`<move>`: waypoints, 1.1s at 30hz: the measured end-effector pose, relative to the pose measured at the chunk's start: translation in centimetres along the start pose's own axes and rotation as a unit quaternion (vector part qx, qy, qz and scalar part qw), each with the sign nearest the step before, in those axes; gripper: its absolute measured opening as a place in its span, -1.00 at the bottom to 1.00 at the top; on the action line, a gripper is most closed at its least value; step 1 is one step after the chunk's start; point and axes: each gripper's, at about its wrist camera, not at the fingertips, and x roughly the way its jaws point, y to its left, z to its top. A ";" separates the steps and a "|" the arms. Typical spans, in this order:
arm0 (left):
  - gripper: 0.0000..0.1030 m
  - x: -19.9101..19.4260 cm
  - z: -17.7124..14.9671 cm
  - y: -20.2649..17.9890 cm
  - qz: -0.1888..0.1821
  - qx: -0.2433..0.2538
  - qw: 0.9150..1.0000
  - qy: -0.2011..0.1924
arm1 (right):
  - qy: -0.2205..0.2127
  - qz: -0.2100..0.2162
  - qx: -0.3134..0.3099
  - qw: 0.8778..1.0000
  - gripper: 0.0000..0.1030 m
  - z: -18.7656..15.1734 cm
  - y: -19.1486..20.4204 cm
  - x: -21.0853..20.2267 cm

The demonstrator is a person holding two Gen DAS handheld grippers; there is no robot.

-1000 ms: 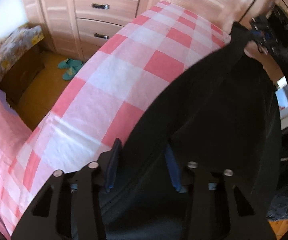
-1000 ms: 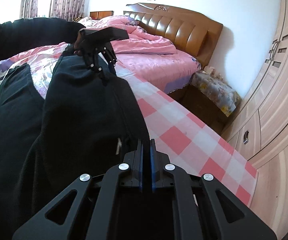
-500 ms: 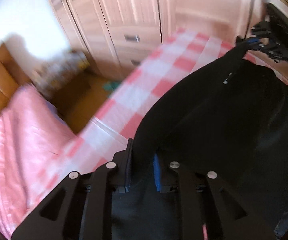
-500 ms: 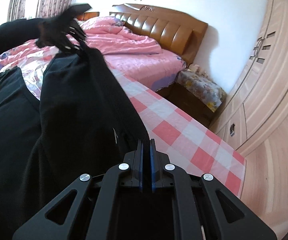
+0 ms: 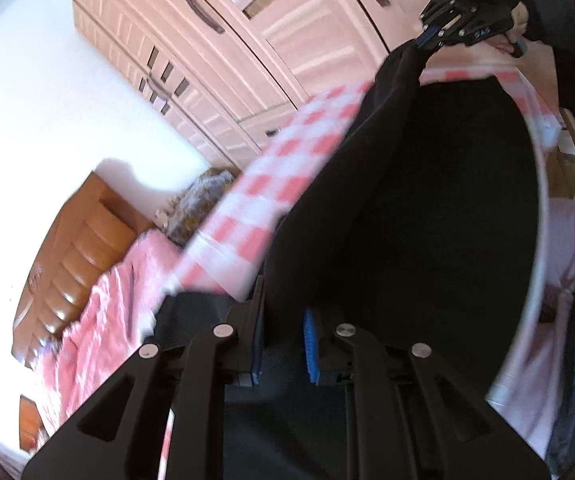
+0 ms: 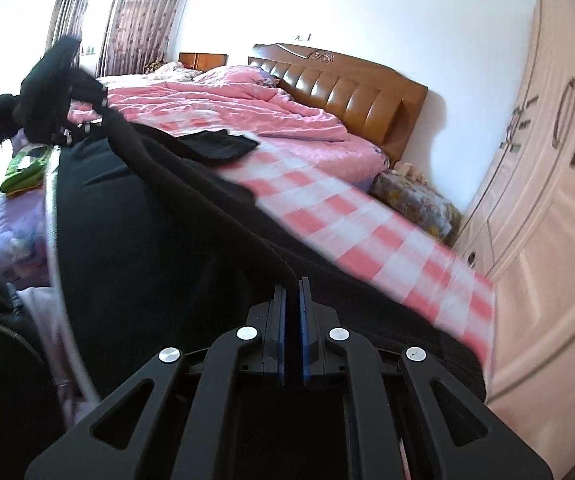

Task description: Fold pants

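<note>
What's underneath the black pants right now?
Under the black pants lies a pink-and-white checked cloth, showing along their far edge. Whatever that cloth covers, and anything directly beneath the pants, is hidden.

The left gripper pinches a fold of the black pants at the bottom of the frame. The cloth stretches to the upper right, where the right gripper holds its other end above the pink checked cloth. A wardrobe fills the top.
</note>
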 end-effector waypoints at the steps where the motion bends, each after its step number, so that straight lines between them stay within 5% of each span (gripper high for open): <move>1: -0.69 -0.1 -0.8 -1.1 -0.002 -0.012 1.000 0.003 | 0.000 0.002 0.010 1.000 -0.84 -1.1 1.0 -0.4; 6: -0.65 1.2 -3.7 -5.1 -0.006 -0.047 0.999 0.027 | 0.039 0.007 0.055 0.998 -0.84 -5.1 3.9 1.0; 10: -0.50 2.4 -4.7 -4.7 -0.029 -0.096 0.994 0.039 | 0.063 0.009 0.099 0.993 -0.75 -6.6 4.4 2.1; 12: -0.19 2.0 -4.6 -4.2 -0.044 -0.131 0.990 0.033 | 0.065 0.006 0.117 0.991 -0.43 -6.8 4.5 1.3; 14: 0.69 0.8 -4.6 -3.6 -0.063 -0.177 0.982 0.020 | 0.057 -0.011 0.136 0.989 0.45 -7.1 4.6 -0.2; 17: 0.87 -2.0 -4.8 -2.5 -0.077 -0.271 0.960 -0.001 | 0.018 -0.012 0.202 0.979 0.50 -8.4 4.8 -3.8; 20: 0.96 -3.4 -4.9 -1.7 -0.073 -0.351 0.934 -0.004 | -0.009 -0.005 0.303 0.953 0.50 -10.5 4.0 -5.7; 22: 0.96 -3.2 -5.3 -1.2 -0.088 -0.417 0.904 0.014 | -0.029 0.008 0.373 0.927 0.46 -11.9 3.5 -6.2; 24: 0.96 -2.5 -5.6 -0.9 -0.076 -0.458 0.885 0.030 | -0.038 0.000 0.409 0.912 0.38 -12.1 3.1 -6.0; 30: 0.96 -0.4 -5.4 -0.9 -0.029 -0.470 0.879 0.073 | -0.046 -0.039 0.491 0.869 0.30 -12.8 -0.9 -5.7; 33: 0.96 0.6 -5.1 -0.8 -0.027 -0.467 0.880 0.089 | 0.001 -0.028 0.525 0.851 0.29 -13.5 -2.4 -4.0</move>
